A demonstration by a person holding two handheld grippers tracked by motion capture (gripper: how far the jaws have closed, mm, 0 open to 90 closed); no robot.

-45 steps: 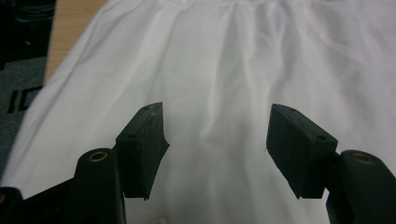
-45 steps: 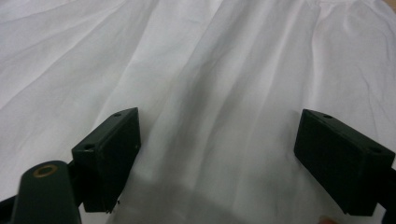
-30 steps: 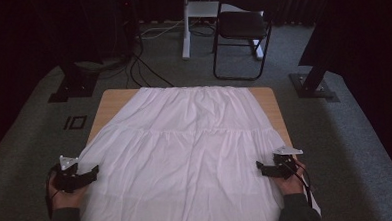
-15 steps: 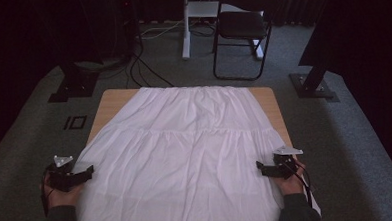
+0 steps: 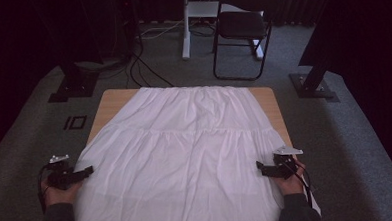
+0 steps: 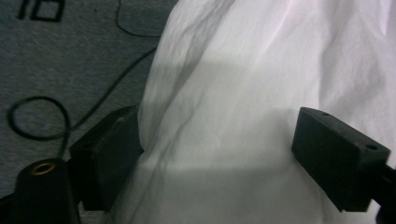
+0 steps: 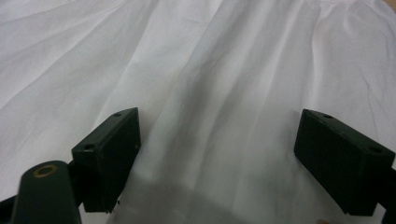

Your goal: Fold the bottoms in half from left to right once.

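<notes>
In the high view, a white tiered skirt (image 5: 186, 156) is seen spread flat over a wooden tabletop (image 5: 111, 101), its near hem hanging past the front edge. The left gripper (image 5: 86, 171) is held at the skirt's near left edge, and the right gripper (image 5: 260, 166) at its near right edge. A black folding chair (image 5: 245, 26) stands on the grey carpet beyond the tabletop.

In the left gripper view, the left gripper (image 6: 215, 140) is shown with its jaws spread wide after just closing slightly; the skirt's edge (image 6: 243, 93) lies between them, unclamped, with a cable (image 6: 42, 116) on the carpet beside it.

In the right gripper view, the right gripper (image 7: 217, 140) is likewise held apart above the skirt's cloth (image 7: 210, 70), nothing being pinched.
</notes>
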